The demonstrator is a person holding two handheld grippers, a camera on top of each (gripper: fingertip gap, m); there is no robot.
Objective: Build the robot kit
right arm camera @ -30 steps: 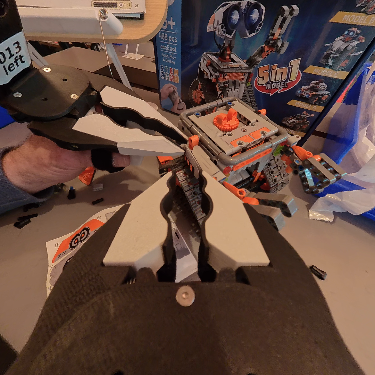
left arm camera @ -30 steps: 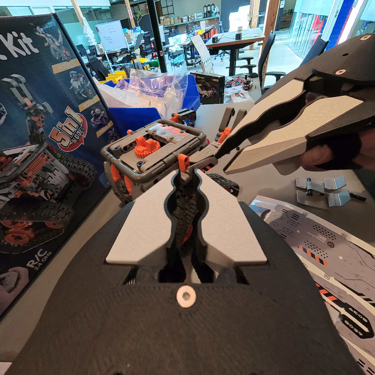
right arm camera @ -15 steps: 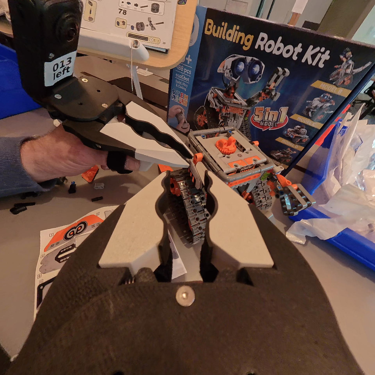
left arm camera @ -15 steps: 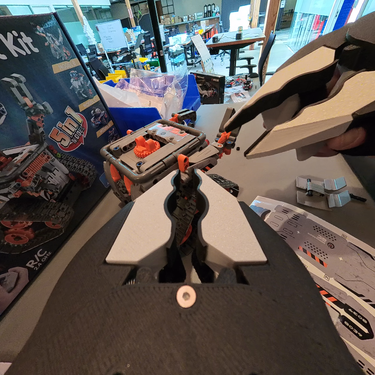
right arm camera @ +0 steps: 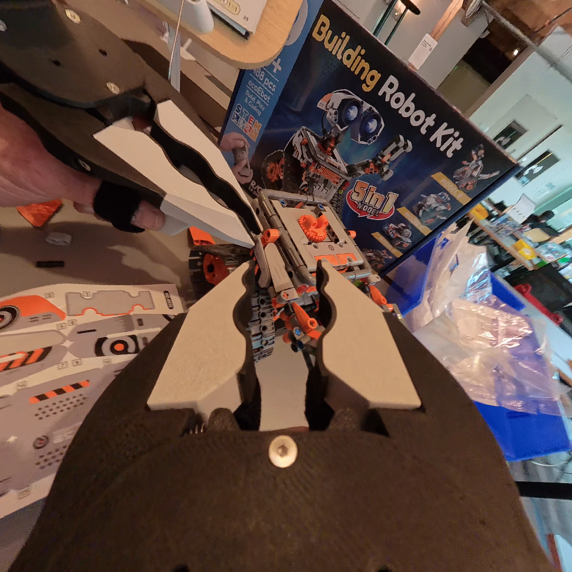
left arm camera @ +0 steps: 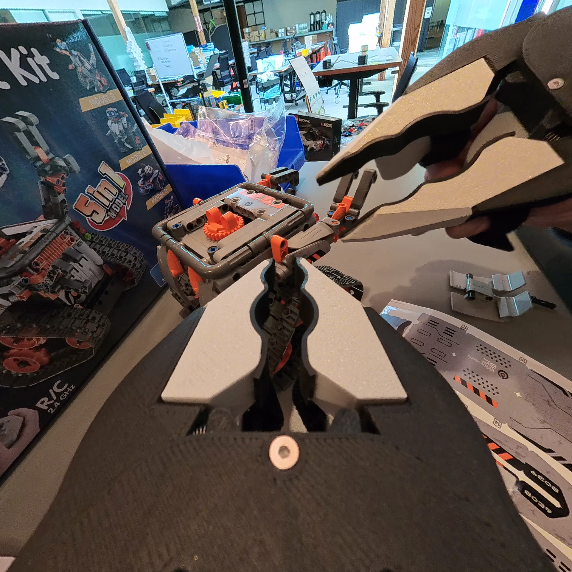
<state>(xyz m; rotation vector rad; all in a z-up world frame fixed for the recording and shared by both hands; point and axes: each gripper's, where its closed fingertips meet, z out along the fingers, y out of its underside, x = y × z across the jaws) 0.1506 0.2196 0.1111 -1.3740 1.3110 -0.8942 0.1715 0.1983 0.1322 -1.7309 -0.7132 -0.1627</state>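
The left gripper (left arm camera: 284, 266) is clamped on the tread of the grey-and-orange brick robot model (left arm camera: 235, 229) beside the kit box (left arm camera: 62, 201) at the table's (left arm camera: 418, 272) back edge, while the right gripper (right arm camera: 283, 272), fingers apart, hovers at the model's side arm.

Beyond the grey bench (left arm camera: 402, 272) we see an open workshop: desks (left arm camera: 356, 63), office chairs (left arm camera: 376, 99), a whiteboard (left arm camera: 168, 55), daylit glass walls (left arm camera: 464, 24).
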